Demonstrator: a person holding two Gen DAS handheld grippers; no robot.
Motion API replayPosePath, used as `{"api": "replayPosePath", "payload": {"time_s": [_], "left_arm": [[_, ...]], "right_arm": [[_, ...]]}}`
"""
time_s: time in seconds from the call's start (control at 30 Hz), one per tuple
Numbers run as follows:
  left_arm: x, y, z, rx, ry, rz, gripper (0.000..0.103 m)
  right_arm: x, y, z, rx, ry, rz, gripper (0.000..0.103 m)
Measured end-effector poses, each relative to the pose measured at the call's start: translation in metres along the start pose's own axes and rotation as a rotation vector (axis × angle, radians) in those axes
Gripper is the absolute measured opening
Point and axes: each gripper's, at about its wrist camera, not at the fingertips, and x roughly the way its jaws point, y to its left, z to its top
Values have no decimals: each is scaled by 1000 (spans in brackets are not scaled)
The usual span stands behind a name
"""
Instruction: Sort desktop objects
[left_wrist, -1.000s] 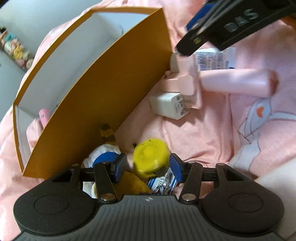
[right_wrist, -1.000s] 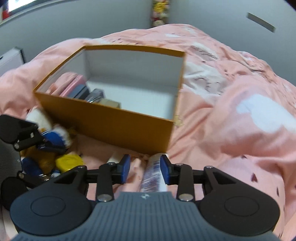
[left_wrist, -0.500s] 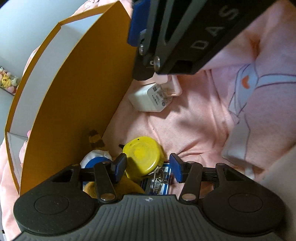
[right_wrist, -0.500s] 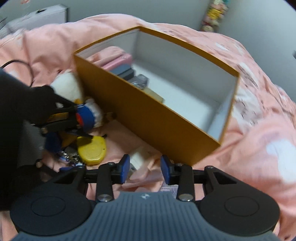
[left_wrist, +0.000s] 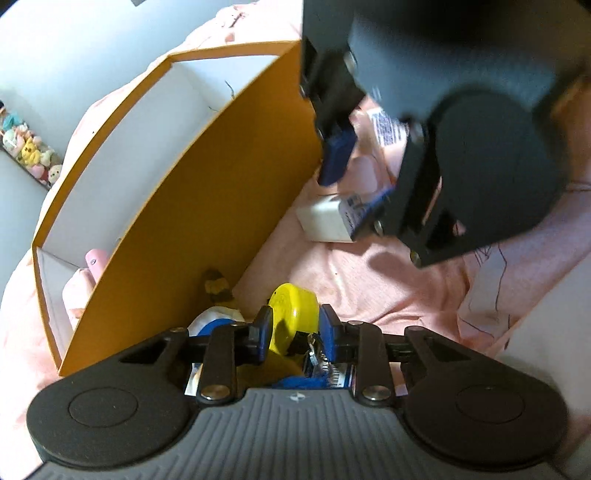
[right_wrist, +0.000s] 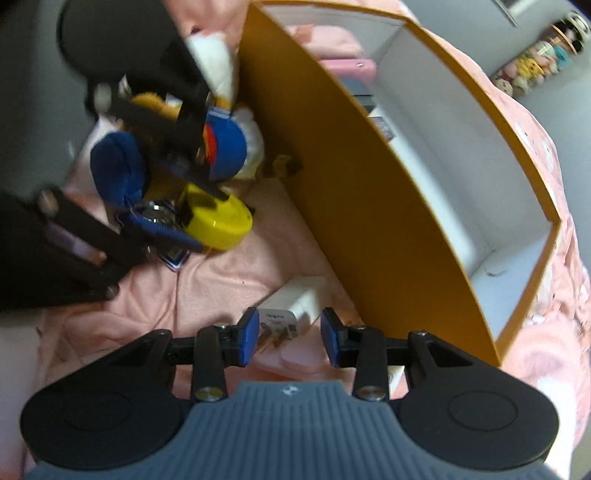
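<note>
beside the orange box (left_wrist: 192, 221) – left gripper (left_wrist: 295, 328) tilted down, closing on yellow case (left_wrist: 293, 314); right gripper (right_wrist: 289, 334) narrow, empty.

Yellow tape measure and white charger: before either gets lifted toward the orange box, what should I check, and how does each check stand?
1. Left gripper straddles the yellow tape measure, jaws closing: ok.
2. Firm pad contact on it: cannot tell.
3. Keys beside it free of the grip: cannot tell.
4. Right gripper over the white charger, not yet gripping: ok.
5. Orange box has free floor space: ok.
</note>
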Motion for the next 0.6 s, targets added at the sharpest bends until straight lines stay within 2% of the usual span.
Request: {"api": "replayPosePath", "payload": {"time_s": [0.03,0.13,0.2,0.27,0.5,0.6], "left_arm": [[14,2,-3,-17,-4,-21,32],[11,11,-13,-51,-26,-91,32],[16,23,-13,-105,-33,-135,32],[17,33,-13,-161,-36,-169,32],[10,40,-15,-209,-42,-205,32],[-22,48,-22,-222,-42,-209,32]], "right_arm": [[3,1,1,-4,10,4,39],[11,3,7,-30,39,11,40],[16,7,9,-66,56,12,48],[22,12,10,-112,71,-8,49],[39,32,9,-244,112,-128,48],[36,31,9,-224,108,-140,44]]}}
